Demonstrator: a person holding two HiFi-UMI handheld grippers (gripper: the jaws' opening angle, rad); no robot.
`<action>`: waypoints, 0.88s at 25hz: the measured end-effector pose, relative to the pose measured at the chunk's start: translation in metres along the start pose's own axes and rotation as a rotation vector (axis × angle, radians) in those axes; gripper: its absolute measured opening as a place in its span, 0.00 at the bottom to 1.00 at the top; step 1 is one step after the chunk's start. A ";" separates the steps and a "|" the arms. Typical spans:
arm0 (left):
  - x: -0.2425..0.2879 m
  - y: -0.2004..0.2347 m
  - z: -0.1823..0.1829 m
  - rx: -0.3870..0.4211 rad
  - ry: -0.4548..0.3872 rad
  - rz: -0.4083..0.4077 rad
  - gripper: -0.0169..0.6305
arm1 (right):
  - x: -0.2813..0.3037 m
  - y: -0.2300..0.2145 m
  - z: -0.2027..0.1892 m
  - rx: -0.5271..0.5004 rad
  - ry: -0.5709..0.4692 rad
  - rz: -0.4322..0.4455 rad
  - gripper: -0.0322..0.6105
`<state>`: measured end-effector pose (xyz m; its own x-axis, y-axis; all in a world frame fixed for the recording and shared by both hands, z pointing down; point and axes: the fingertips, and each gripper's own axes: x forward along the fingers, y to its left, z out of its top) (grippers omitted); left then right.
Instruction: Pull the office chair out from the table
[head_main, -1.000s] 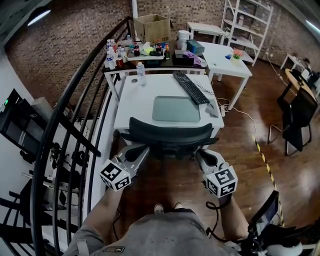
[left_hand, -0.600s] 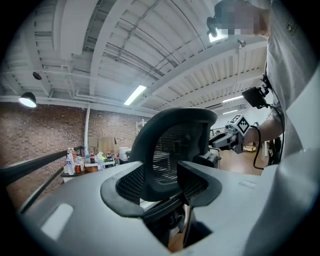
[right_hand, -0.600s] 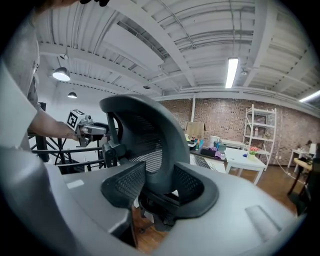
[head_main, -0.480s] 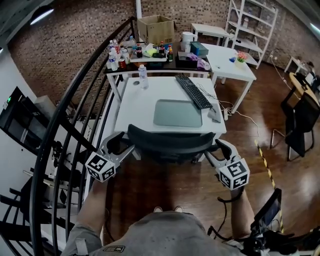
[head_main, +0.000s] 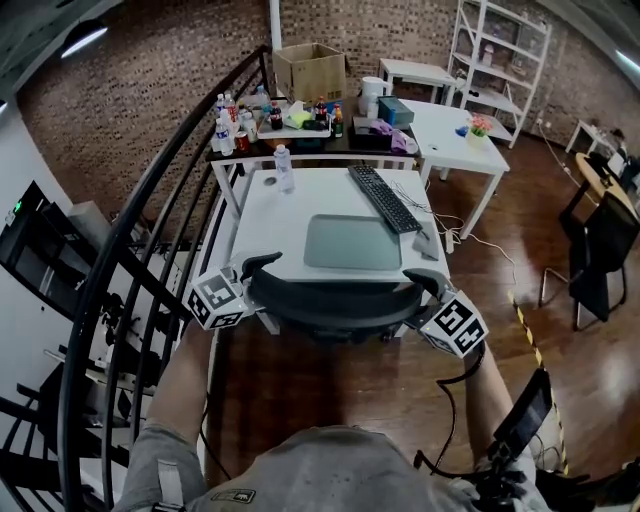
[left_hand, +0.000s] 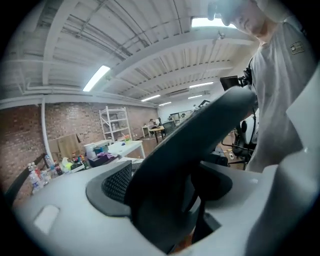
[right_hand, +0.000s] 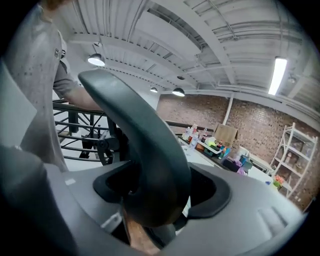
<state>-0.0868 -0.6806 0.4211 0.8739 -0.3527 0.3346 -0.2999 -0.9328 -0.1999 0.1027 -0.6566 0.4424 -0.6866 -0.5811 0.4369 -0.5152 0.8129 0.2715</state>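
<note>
Backrest of office chair (head_main: 335, 298) sits between the opening, spread jaws of left tool (head_main: 258, 268) and right tool (head_main: 426, 285).

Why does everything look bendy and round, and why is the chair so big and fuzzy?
Head view: the wide lens bows the stair railing; the white table looks sharp. Left gripper view: the office chair is so close it blurs, and a ceiling light glares. Right gripper view: the chair looms dark and soft, ringed by black corners.
</note>
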 end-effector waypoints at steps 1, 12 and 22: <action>0.006 -0.003 0.000 -0.002 0.005 -0.026 0.58 | 0.004 0.001 -0.001 0.001 0.004 0.010 0.55; 0.008 -0.013 0.006 -0.008 -0.022 -0.043 0.45 | 0.002 0.009 -0.001 0.023 0.015 0.046 0.41; -0.002 -0.032 0.008 0.012 -0.025 -0.059 0.43 | -0.006 0.022 -0.002 0.047 0.049 0.026 0.40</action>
<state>-0.0761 -0.6496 0.4196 0.8993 -0.2952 0.3227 -0.2435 -0.9508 -0.1913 0.0966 -0.6345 0.4476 -0.6746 -0.5564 0.4850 -0.5222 0.8242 0.2193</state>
